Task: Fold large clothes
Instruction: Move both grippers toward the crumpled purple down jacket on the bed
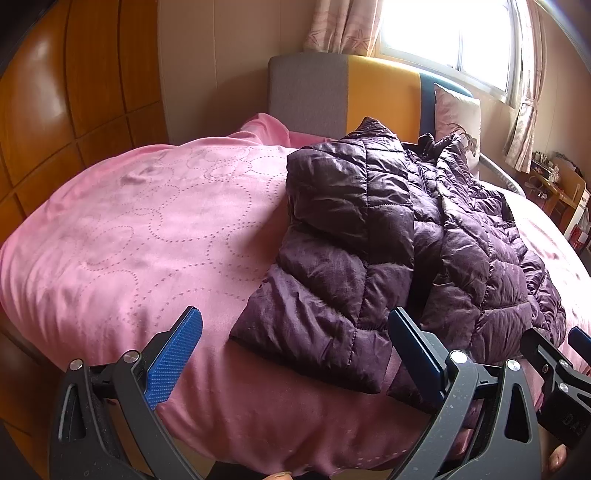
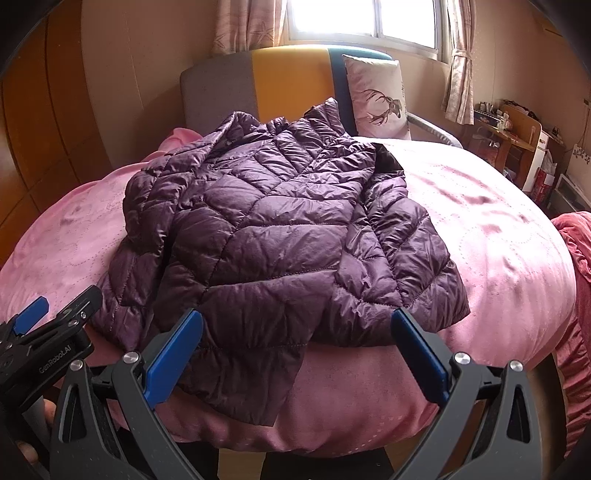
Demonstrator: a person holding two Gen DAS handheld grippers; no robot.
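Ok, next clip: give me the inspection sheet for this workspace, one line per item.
Surface: bed with a pink bedspread, wrinkled, bare to the right of the garment.
Job's things: purple quilted jacket lying partly folded near the front edge, one part hanging over the edge.
Clutter: deer-print pillow against the headboard; reddish blanket at the bed's right side.
Grippers: left gripper open, empty, at the jacket's near corner; right gripper open, empty, facing the jacket's hem.
Cables: nothing seen.
Surroundings: wooden wardrobe, curtained window, cluttered desk at right.
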